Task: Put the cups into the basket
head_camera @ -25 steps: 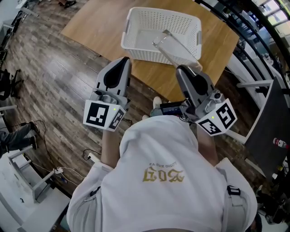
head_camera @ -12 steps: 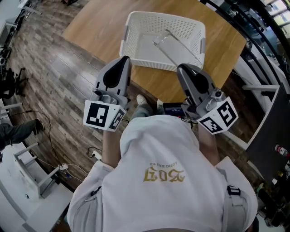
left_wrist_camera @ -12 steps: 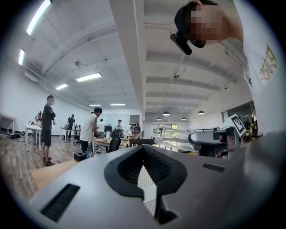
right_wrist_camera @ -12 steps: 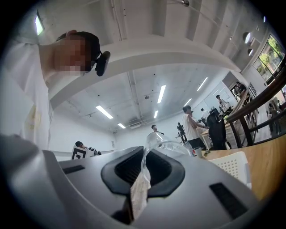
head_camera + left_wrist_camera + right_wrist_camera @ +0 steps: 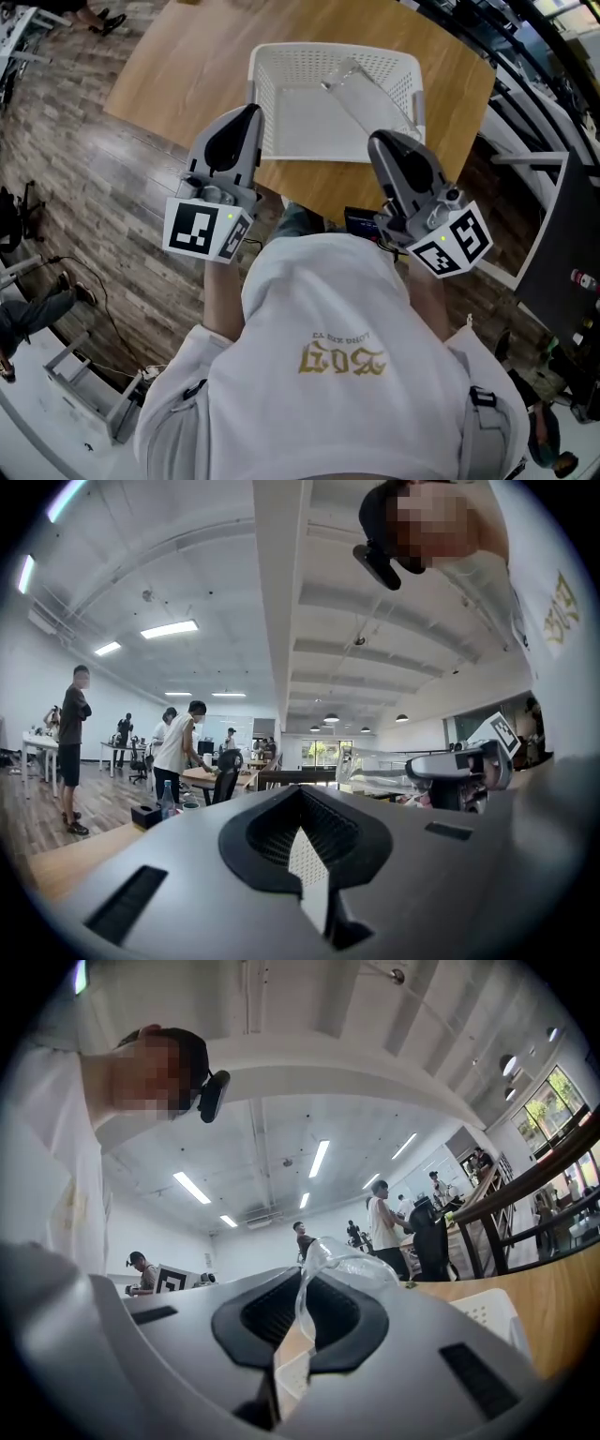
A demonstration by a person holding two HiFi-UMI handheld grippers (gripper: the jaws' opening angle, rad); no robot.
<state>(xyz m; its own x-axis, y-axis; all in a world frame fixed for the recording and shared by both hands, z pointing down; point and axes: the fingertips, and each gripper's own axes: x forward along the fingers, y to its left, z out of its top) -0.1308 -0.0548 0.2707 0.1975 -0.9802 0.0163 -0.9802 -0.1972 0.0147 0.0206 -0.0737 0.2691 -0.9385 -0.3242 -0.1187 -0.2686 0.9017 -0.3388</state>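
A white perforated basket (image 5: 328, 51) stands on a wooden table (image 5: 178, 75). My right gripper (image 5: 382, 141) is shut on a tall clear plastic cup (image 5: 361, 89), which slants up and away over the inside of the basket. In the right gripper view the cup's clear rim (image 5: 349, 1265) sticks out between the jaws of the right gripper (image 5: 291, 1335), with the basket's wall (image 5: 487, 1316) just beyond. My left gripper (image 5: 247, 114) hovers by the basket's near left corner. Its jaws are shut with nothing between them, as the left gripper (image 5: 309, 878) shows in its own view.
The table's near edge (image 5: 309, 187) lies just under both grippers. Dark railings (image 5: 525, 84) and a dark panel (image 5: 562, 244) stand to the right. Wood floor (image 5: 84, 206) stretches left. Several people (image 5: 183, 747) and desks fill the room's background.
Both grippers have come forward over the table's near edge, and the basket now lies closer beneath them. The clear cup stays in the right gripper.
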